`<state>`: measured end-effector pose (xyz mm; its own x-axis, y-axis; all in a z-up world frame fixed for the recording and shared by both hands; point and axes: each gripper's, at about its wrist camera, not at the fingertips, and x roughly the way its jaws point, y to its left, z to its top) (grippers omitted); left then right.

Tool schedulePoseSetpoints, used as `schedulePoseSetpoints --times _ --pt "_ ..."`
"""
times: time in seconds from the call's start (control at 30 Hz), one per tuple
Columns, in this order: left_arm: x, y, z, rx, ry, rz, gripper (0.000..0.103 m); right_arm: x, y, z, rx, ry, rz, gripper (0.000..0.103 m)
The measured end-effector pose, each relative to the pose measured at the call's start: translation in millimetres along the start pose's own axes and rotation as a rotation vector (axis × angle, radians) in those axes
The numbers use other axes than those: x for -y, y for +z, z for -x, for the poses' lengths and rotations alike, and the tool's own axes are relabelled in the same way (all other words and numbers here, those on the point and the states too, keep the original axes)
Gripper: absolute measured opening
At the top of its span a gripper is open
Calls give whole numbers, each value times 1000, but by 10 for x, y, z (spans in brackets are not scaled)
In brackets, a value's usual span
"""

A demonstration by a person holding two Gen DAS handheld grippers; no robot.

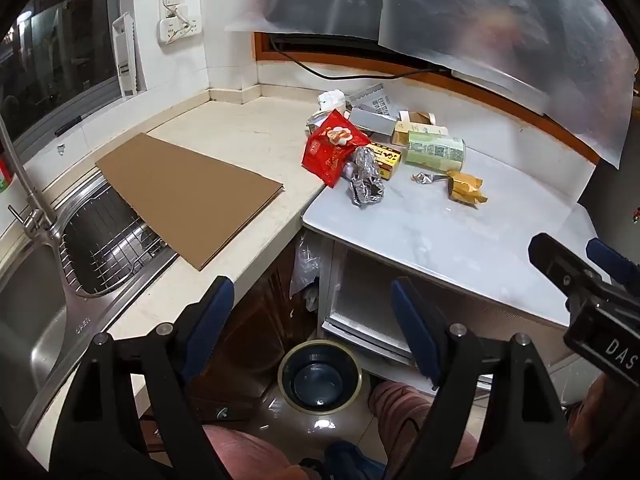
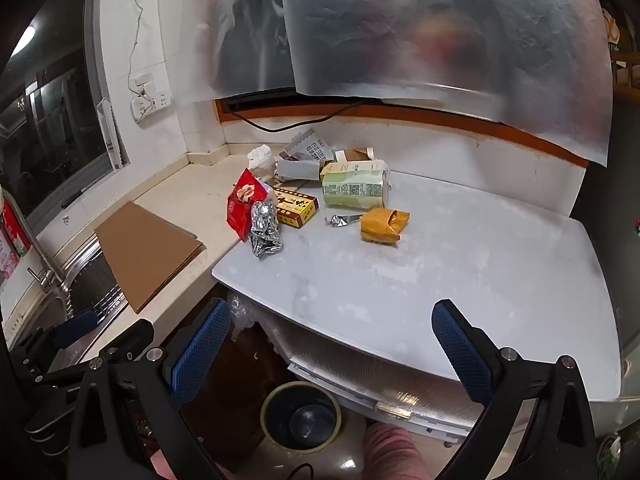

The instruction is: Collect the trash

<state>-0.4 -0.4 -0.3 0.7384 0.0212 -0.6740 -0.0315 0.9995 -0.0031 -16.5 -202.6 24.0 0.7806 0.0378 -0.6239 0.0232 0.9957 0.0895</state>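
Note:
A pile of trash lies at the back of the white table [image 1: 440, 232] [image 2: 440, 272]: a red snack bag [image 1: 332, 148] [image 2: 242, 208], crumpled silver foil [image 1: 366, 180] [image 2: 264, 228], a yellow-brown box [image 1: 386, 158] [image 2: 296, 208], a green carton [image 1: 436, 150] [image 2: 354, 188], a yellow wrapper [image 1: 464, 188] [image 2: 382, 224], a small foil scrap [image 1: 424, 178] [image 2: 338, 221] and grey packaging [image 1: 372, 118] [image 2: 298, 168]. A dark bin [image 1: 320, 376] [image 2: 300, 416] stands on the floor below. My left gripper [image 1: 312, 308] and right gripper [image 2: 332, 332] are both open and empty, well short of the pile.
A brown cardboard sheet [image 1: 188, 192] [image 2: 148, 248] lies on the beige counter, overhanging the steel sink [image 1: 36, 312] with its wire rack [image 1: 108, 248]. A faucet [image 1: 24, 184] stands at left. Foil sheets hang above the table. The right gripper shows in the left wrist view [image 1: 592, 276].

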Motion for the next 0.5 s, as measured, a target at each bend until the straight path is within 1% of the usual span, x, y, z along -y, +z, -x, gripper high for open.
schedulePoseSetpoints --times 0.03,0.07,0.1,0.17,0.23,0.27,0.3,0.33,0.4,0.43,0.5 --pt "1 -5 0 -1 5 -3 78 16 9 -9 -20 4 -22 102" --pt "60 -38 -22 -4 14 -19 78 15 12 -6 -20 2 -20 102" --pt "9 -24 -51 -23 -11 5 78 13 14 -5 -21 2 -15 102" --pt "8 -54 -5 -6 -20 24 78 12 18 -3 -21 -1 -6 102" --pt "2 -49 -23 -20 -20 27 78 15 24 -7 -25 -2 1 102" --pt "3 -53 -23 -22 -16 28 78 -22 -40 -40 -27 0 -3 102" --pt "19 -65 -21 -23 -12 25 78 -38 -63 -46 -30 -3 -1 102" --pt "-29 -21 -16 -38 -23 18 78 -26 -72 -53 -31 -2 0 102" --pt "-19 -28 -4 -35 -28 9 78 1 -88 -80 -35 -2 3 102" --pt "-13 -30 5 -34 -28 4 78 -80 -67 -56 -37 -6 11 102" --pt "4 -31 14 -31 -28 -3 78 -87 -70 -62 -38 -6 11 102"
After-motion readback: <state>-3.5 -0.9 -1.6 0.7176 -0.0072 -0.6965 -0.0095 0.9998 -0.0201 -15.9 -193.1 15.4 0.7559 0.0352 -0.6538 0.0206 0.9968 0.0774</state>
